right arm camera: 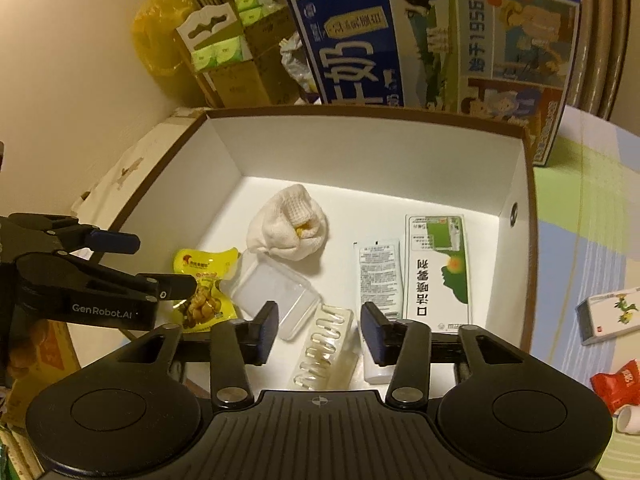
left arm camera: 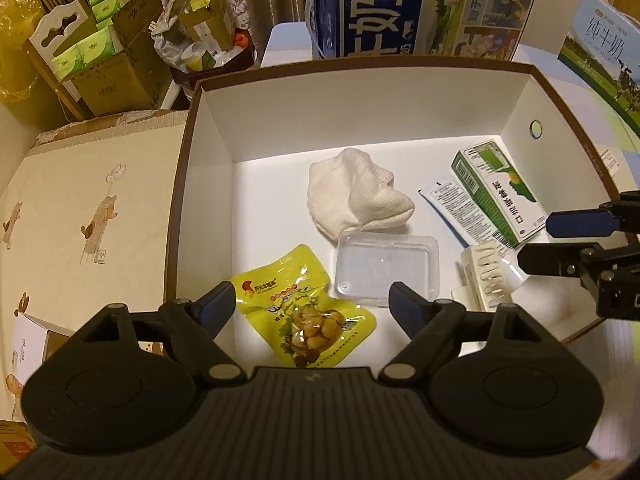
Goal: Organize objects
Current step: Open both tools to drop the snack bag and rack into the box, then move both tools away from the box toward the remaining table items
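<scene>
Both my grippers hang over the near edge of the white box with the brown rim (left arm camera: 188,128), jaws apart, gripping nothing. My left gripper (left arm camera: 312,304) is spread over the yellow snack pouch of brown nuts (left arm camera: 308,312); my right gripper (right arm camera: 320,332) straddles the ribbed translucent comb-like plastic piece (right arm camera: 324,356), its right pad over the cap end of the white squeeze tube (right arm camera: 378,276). Risk here: closing right could catch tube and ribbed piece together, since they lie just beside each other. The clear shallow plastic tray (left arm camera: 386,274) touches the pouch corner and sits under the edge of the crumpled white cloth (left arm camera: 356,196); it looks light and slick, so a nudge from either jaw would likely skid it. Farther right, the green-and-white carton (right arm camera: 438,268) lies flat beside the tube, near the side wall, leaving tight room for a finger. Outside on the table, a small white box (right arm camera: 608,314) and red packet (right arm camera: 618,384) remain unsorted, I judge.
</scene>
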A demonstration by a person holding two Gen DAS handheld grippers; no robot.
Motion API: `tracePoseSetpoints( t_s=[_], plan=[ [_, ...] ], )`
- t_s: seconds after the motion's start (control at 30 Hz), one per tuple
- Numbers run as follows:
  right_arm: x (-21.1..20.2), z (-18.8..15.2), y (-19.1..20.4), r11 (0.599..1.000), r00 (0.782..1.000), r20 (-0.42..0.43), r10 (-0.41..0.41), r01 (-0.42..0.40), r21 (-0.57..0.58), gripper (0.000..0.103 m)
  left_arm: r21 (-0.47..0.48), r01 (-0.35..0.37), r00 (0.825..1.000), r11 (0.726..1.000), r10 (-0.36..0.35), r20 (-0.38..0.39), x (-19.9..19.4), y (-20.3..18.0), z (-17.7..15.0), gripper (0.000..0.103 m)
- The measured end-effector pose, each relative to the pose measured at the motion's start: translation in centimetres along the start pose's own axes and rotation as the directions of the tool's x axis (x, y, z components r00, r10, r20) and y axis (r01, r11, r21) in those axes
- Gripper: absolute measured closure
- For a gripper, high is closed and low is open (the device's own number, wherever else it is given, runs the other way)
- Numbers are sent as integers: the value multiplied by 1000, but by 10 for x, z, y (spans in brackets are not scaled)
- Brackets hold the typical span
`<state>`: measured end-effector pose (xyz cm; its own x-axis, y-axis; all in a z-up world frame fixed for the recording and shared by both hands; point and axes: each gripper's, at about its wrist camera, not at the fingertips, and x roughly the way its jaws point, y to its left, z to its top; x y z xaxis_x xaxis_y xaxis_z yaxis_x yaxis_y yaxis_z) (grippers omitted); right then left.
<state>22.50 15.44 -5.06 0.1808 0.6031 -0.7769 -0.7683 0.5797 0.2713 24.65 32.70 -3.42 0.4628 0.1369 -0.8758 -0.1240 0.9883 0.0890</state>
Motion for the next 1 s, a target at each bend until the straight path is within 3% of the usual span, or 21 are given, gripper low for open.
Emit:
tracePoseSetpoints(
  t_s=[0.33, 0.7, 1.0],
  plan=[
    [-37, -12, 5, 1000, 998, 63, 10, -11, 9, 46, -25, 13, 998, 1000, -11, 61, -33, -6, -5, 18],
    [-90, -36, 5, 999, 990, 137, 21, -26, 39, 45, -38, 58, 989, 998, -52, 140, -81, -31, -21, 14],
    [-126, -70, -12, 995, 988, 153, 1, -15, 94, 45, -35, 121, 982, 992, -114, 151, -101, -67, -44, 14]
  ],
)
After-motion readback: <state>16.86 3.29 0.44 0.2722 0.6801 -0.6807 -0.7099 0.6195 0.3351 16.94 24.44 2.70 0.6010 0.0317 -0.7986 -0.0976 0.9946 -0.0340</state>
